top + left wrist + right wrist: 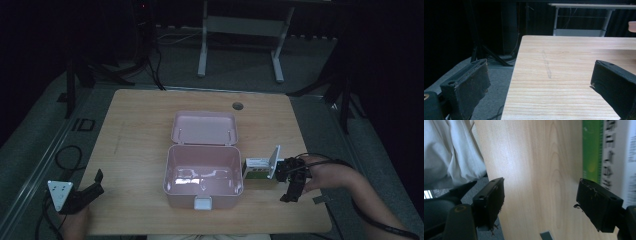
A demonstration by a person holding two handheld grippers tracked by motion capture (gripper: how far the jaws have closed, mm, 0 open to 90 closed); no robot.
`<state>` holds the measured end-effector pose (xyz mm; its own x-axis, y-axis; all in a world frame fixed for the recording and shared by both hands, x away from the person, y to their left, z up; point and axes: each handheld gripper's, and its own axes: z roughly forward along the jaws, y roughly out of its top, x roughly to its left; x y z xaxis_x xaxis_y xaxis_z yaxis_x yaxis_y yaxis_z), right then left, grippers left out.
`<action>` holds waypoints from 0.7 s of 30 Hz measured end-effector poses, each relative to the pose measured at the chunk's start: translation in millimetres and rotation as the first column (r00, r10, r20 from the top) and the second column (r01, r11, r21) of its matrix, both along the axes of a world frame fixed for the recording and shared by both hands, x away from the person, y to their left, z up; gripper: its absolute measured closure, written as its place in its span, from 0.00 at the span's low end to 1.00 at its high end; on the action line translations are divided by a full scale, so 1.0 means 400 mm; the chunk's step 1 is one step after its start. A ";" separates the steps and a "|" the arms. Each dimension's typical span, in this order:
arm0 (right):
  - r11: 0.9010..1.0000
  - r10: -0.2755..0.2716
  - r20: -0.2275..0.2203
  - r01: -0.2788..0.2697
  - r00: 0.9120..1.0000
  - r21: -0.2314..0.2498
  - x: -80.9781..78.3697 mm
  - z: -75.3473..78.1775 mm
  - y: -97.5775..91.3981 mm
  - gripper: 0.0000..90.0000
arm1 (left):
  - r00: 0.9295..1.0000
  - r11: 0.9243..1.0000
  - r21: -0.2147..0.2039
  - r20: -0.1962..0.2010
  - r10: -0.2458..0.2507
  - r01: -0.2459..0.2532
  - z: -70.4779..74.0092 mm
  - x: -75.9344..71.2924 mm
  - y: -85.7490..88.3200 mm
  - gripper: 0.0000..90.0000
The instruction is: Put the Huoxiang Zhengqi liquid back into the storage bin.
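An open pink box (202,172) stands mid-table, empty, its lid (205,128) folded back and a white latch (202,203) on its front. A green-and-white carton (256,169) lies against the box's right side. My right gripper (291,194) is just right of the carton, jaws pointing toward the near table edge. In the right gripper view it (540,195) is open over bare wood, and the carton (609,152) lies outside the right jaw. My left gripper (97,184) rests at the near left corner, open (539,75) with nothing between its jaws.
The wooden table (135,150) has a round cable hole (238,106) at the back. A small grey strip (320,200) lies near the right hand. Cables (67,155) trail on the floor at left. A white-legged frame (240,30) stands beyond the table.
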<state>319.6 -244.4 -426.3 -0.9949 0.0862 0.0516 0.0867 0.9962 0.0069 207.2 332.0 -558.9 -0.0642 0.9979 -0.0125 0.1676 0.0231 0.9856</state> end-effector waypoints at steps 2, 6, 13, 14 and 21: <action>1.000 0.007 0.008 -0.007 1.000 -0.006 0.005 0.013 0.005 0.25 | 1.000 1.000 -0.003 -0.001 -0.002 0.002 0.000 0.000 0.001 0.03; 1.000 -0.003 0.012 0.003 1.000 0.003 0.020 0.037 0.012 0.25 | 1.000 1.000 -0.003 -0.001 -0.002 0.002 0.000 0.000 0.001 0.03; 1.000 0.020 0.048 -0.020 0.999 -0.006 0.053 0.066 0.017 0.30 | 1.000 1.000 -0.007 -0.005 -0.005 0.005 0.000 0.001 0.002 0.03; 1.000 0.022 0.051 -0.022 0.998 -0.006 0.057 0.068 0.018 0.32 | 1.000 1.000 -0.008 -0.006 -0.006 0.006 0.000 0.001 0.002 0.03; 1.000 0.017 0.053 -0.017 0.998 -0.015 0.101 0.070 0.021 0.38 | 1.000 1.000 -0.007 -0.011 -0.007 0.007 0.000 0.001 0.002 0.03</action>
